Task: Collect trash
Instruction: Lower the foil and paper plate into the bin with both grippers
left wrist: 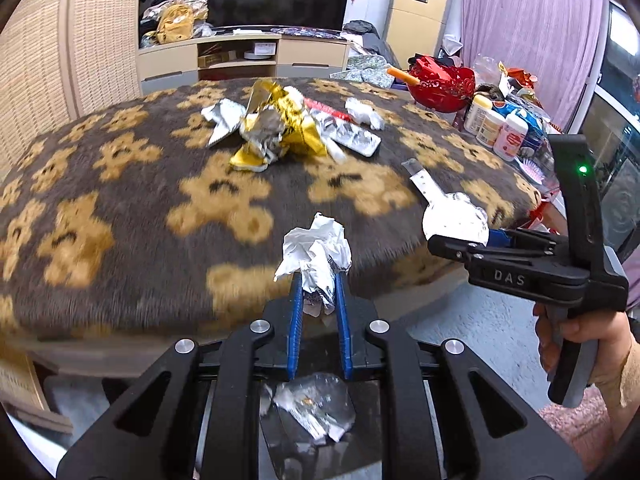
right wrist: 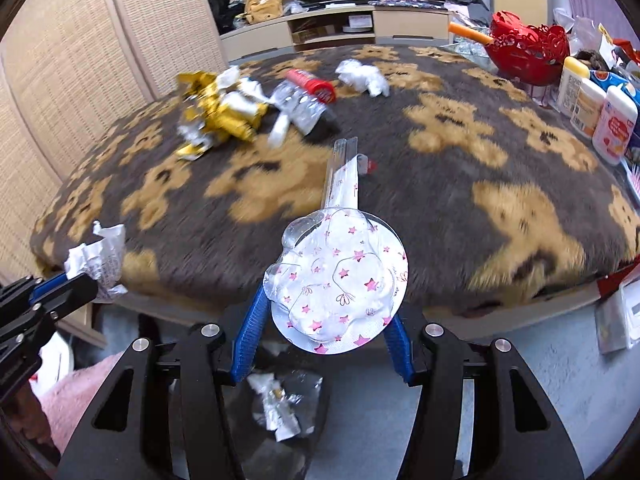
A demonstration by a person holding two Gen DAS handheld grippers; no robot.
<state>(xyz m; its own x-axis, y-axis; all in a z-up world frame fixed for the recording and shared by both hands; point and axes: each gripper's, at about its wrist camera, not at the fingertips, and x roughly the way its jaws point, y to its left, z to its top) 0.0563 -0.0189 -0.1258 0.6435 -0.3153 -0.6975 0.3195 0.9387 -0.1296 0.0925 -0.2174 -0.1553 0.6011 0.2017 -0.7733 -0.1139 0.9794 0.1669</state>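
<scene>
Over the table edge, at about 6 o'clock in both wrist views, we've got both grippers loaded and hanging above the bin (left wrist: 308, 416) on the floor, so we reckon we're at the drop step of the trash run.

Left to right: left gripper (left wrist: 318, 280) is pinching a crumpled white paper wad (left wrist: 316, 252), dry and creased w/ some print on it, should fall clean once the blue ribbed fingers (left wrist: 295, 312) spread. Right gripper (right wrist: 328, 316) is clamped on a clear plastic blister pack (right wrist: 340, 280), round, paw-shaped bubble, pink stars, w/ a long stiff tail sticking out to 12 o'clock. Slick and springy imo, might catch on the way out.

Next move prob wants both lowered over the bin, which already holds some scraps, then opened.

Still left on the fuzzy bear-print blanket (left wrist: 120, 208): gold foil wrapper (left wrist: 276, 128) at 11 o'clock in the left view, a silver pill strip (left wrist: 356, 138) touching it, a white tissue (left wrist: 364, 114) just beside.
</scene>
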